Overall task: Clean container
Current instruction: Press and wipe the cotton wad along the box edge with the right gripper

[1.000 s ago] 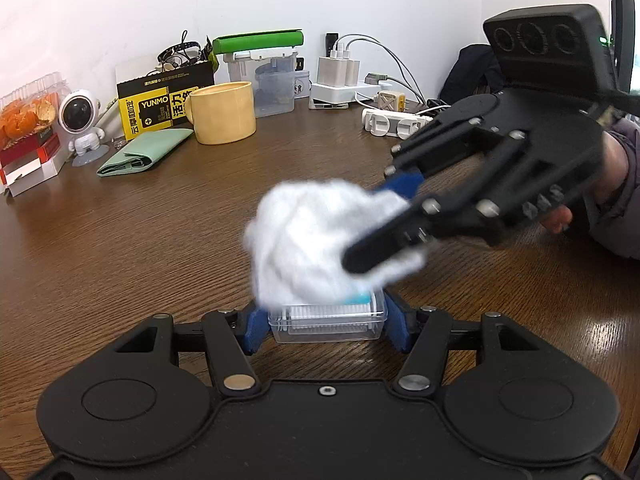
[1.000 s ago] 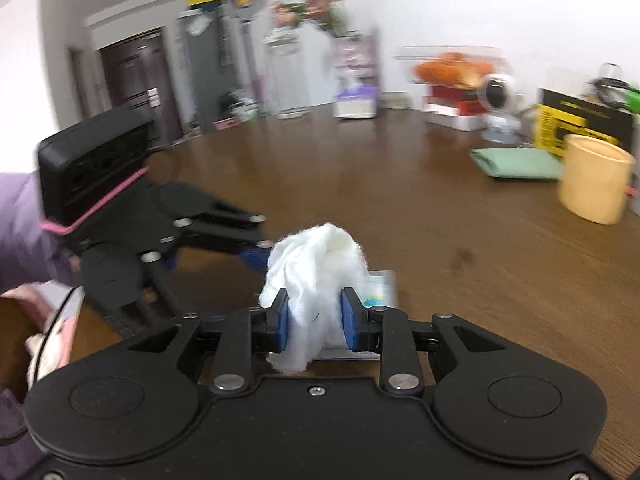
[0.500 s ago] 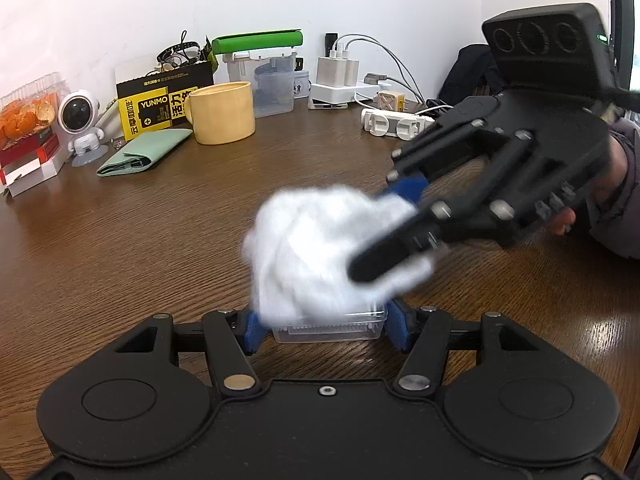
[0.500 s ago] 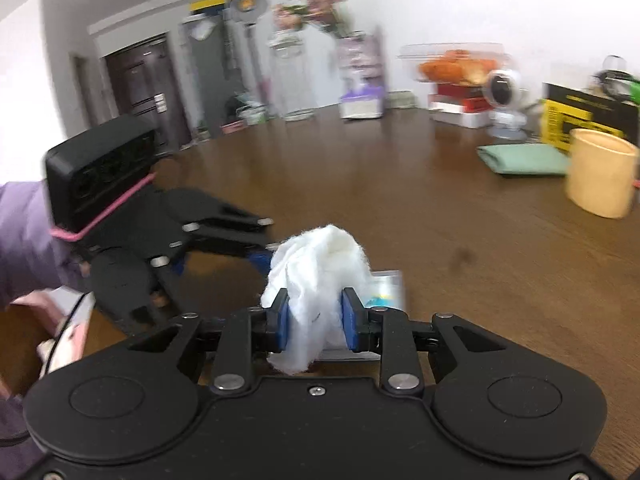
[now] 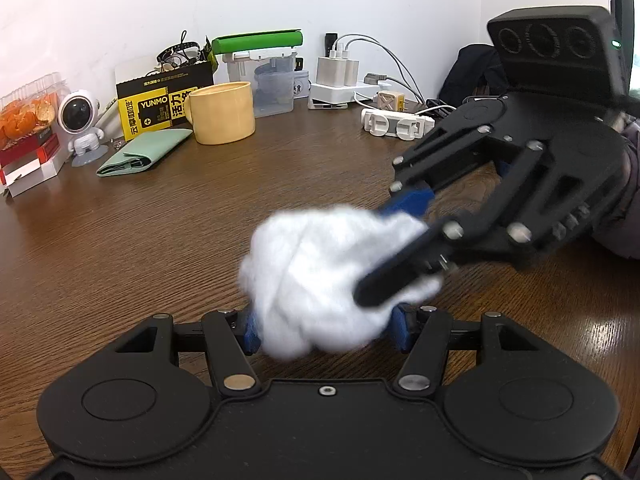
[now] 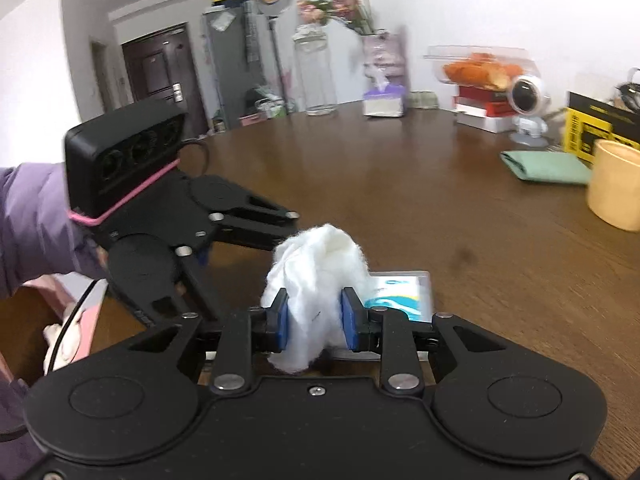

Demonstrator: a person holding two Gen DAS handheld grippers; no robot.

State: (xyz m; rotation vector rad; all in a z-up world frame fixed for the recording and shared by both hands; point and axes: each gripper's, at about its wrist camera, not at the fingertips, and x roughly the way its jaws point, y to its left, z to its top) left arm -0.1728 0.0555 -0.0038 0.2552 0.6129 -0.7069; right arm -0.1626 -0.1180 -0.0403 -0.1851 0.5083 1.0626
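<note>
My right gripper [image 6: 314, 318] is shut on a white wad of cloth [image 6: 320, 264] and presses it down on a small clear plastic container [image 6: 404, 294] with a blue and white label. In the left wrist view the cloth [image 5: 320, 280] hides the container, which sits between the blue pads of my left gripper [image 5: 326, 330]; that gripper is shut on the container. The right gripper [image 5: 400, 236] reaches in from the right over the cloth. In the right wrist view the left gripper's fingers [image 6: 256, 224] come in from the left behind the cloth.
On the brown wooden table [image 5: 120, 240] stand a yellow mug [image 5: 222, 112], a folded green cloth [image 5: 144, 156], a black and yellow box [image 5: 160, 100], a small robot figure [image 5: 80, 124], a clear box with a green lid [image 5: 264, 76] and chargers with cables [image 5: 360, 84].
The right gripper has dragged the white cloth toward the left wrist camera across the container, which it now covers. The left gripper has stayed in place.
</note>
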